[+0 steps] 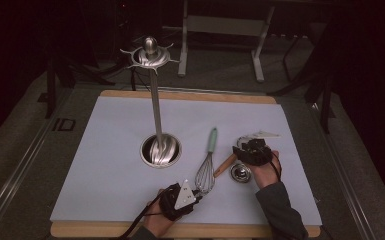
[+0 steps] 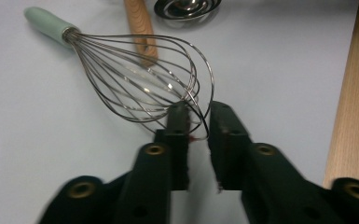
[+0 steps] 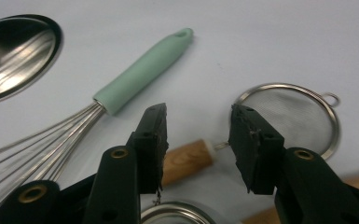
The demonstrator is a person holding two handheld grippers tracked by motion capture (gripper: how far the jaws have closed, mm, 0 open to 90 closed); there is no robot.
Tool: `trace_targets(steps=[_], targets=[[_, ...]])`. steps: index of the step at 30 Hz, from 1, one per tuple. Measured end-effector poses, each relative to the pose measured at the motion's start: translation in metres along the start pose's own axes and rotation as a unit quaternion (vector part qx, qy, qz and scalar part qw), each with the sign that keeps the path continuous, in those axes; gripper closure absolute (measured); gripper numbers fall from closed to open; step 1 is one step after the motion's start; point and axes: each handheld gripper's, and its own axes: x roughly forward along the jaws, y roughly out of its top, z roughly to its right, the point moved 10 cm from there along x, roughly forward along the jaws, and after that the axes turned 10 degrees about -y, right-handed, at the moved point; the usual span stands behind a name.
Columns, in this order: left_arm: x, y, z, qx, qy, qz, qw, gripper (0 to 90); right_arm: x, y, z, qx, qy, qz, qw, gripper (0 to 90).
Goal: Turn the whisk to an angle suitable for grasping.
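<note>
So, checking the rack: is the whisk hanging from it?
No, the whisk lies flat on the white mat beside the rack's base.

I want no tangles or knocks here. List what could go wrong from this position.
1. The left gripper has thin wires of the whisk between its parted jaws; pulling away could snag and drag it.
2. The right gripper straddles the strainer's wooden handle; closing off-centre might roll it against the whisk.
3. The tall utensil stand rises close by; a lifted tool could knock it.
</note>
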Motion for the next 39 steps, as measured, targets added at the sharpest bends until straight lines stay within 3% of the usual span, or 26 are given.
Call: trace_targets(steps=[8,13,21,25,32,39], targets=[[-0.022,-0.010,-0.004,-0.018,0.001,0.010,0.9998,64.3,0.003,0.008,-0.014,-0.006,0.011,0.002,0.9999,55.3],[-0.034,-0.013,-0.006,-0.018,0.014,0.015,0.9996,61.7,0.003,0.010,-0.019,-0.009,0.015,0.002,0.9998,55.0],[-0.058,-0.025,-0.041,-0.058,0.060,0.028,0.9961,60.4,0.007,0.015,-0.026,-0.009,0.021,0.000,0.9997,54.4],[-0.070,-0.037,-0.066,-0.084,0.091,0.026,0.9920,60.3,0.012,0.017,-0.031,-0.011,0.025,-0.004,0.9996,54.4],[-0.090,-0.060,-0.107,-0.127,0.144,0.016,0.9812,59.4,0.025,0.024,-0.046,-0.001,0.044,-0.012,0.9989,54.6],[-0.108,-0.083,-0.135,-0.158,0.185,0.008,0.9700,58.1,0.041,0.033,-0.055,0.024,0.063,-0.028,0.9974,54.8]])
